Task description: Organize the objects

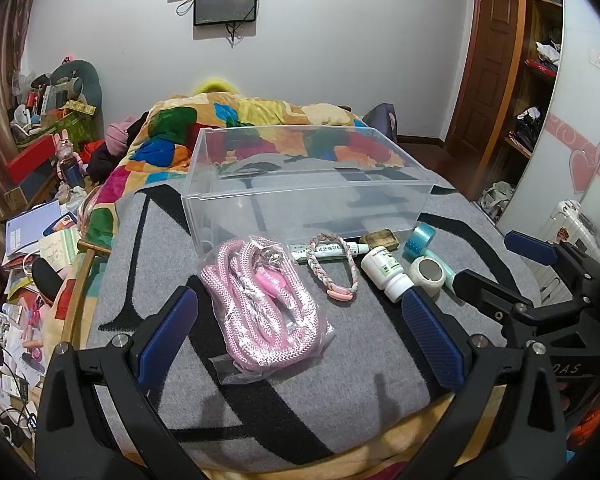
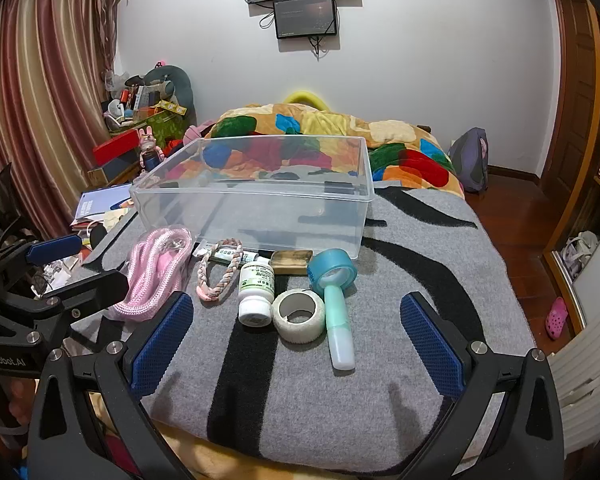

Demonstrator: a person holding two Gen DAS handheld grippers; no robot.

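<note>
An empty clear plastic bin sits on a grey blanket. In front of it lie a bagged pink rope, a braided bracelet, an ointment tube, a white pill bottle, a white tape roll, a blue tape roll, a mint tube and a wooden block. My left gripper is open, straddling the rope bag. My right gripper is open near the white tape roll.
The grey blanket covers the near end of a bed with a colourful quilt behind the bin. Cluttered papers and boxes lie left of the bed. Wooden floor and a wardrobe are to the right.
</note>
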